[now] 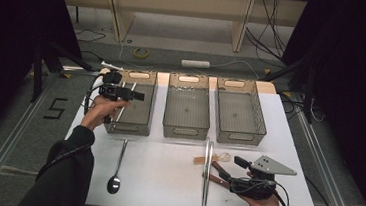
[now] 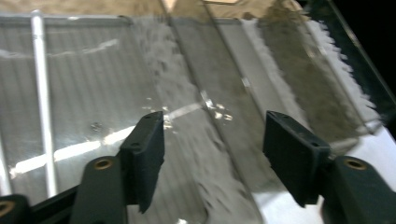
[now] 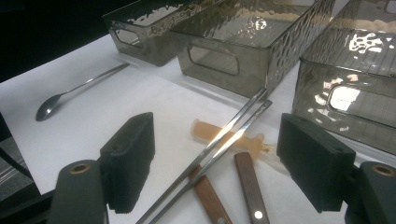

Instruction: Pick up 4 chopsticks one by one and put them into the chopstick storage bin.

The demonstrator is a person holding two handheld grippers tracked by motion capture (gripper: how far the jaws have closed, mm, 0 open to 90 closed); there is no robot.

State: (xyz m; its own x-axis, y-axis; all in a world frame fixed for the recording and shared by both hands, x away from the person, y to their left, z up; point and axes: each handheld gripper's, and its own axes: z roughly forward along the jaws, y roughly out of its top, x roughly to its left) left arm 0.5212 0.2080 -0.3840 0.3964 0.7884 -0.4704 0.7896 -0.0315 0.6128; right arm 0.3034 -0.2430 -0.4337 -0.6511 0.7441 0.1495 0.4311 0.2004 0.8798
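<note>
Left hand-held gripper (image 1: pixel 136 96) hovers over left bin (image 1: pixel 141 124), jaws wide apart, nothing between them. Bin: smoky translucent plastic, rippled walls, cut-out handles; leftmost of three in row at back of white surface (image 1: pixel 164 176). Two thin silvery chopsticks (image 1: pixel 124 104) lie inside, along its left side. Right hand-held gripper (image 1: pixel 233 170) open, empty, low over metal chopsticks (image 3: pixel 224 144) and wooden-handled utensils (image 3: pixel 250 186). Spoon (image 1: pixel 116 175) on surface in front of left bin.
</note>
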